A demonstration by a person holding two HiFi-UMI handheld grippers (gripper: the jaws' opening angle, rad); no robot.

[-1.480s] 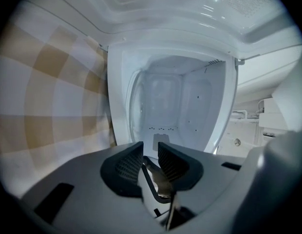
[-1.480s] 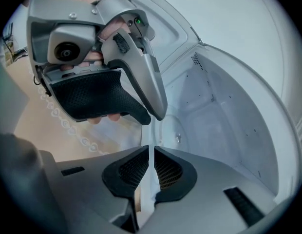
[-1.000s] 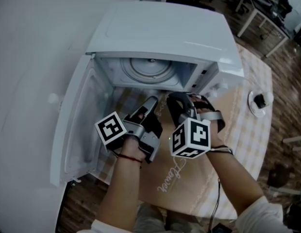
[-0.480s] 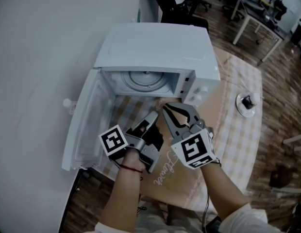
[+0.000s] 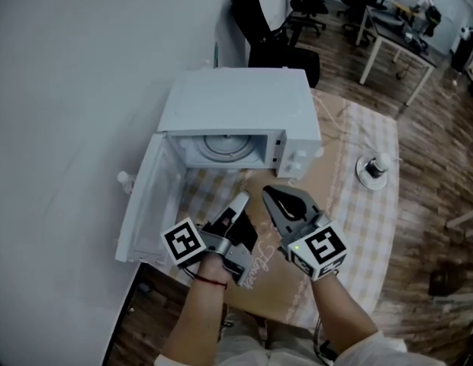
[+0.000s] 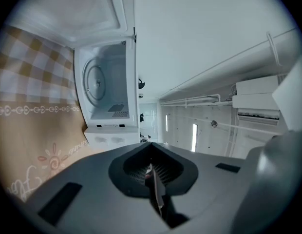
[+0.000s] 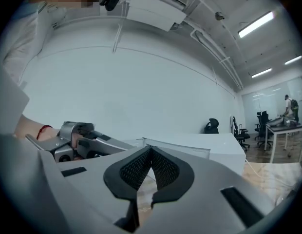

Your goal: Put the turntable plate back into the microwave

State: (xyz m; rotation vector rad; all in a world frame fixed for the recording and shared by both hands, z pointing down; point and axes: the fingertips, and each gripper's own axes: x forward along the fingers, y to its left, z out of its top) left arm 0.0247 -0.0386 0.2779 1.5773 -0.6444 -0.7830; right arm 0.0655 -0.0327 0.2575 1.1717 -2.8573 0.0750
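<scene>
The white microwave [image 5: 236, 105] stands on the table with its door [image 5: 149, 204] swung open to the left. The glass turntable plate [image 5: 225, 145] lies flat inside the cavity; in the left gripper view the plate [image 6: 95, 82] also shows inside. Both grippers hang side by side in front of the opening, apart from it. My left gripper [image 5: 240, 203] is shut with nothing in it. My right gripper [image 5: 273, 197] has just been closing and is shut, also with nothing between the pads. The right gripper view shows the left gripper [image 7: 78, 145] beside it.
A checked tablecloth [image 5: 358, 212] with a brown mat [image 5: 297, 185] covers the table. A small white dish [image 5: 371, 170] with an object on it sits at the right. A black office chair [image 5: 259, 29] and desks stand behind. A white wall runs along the left.
Both grippers have drawn back from the microwave opening and risen. The right gripper has rolled over and its jaws have closed. The left jaws have closed too. The plate stays inside.
</scene>
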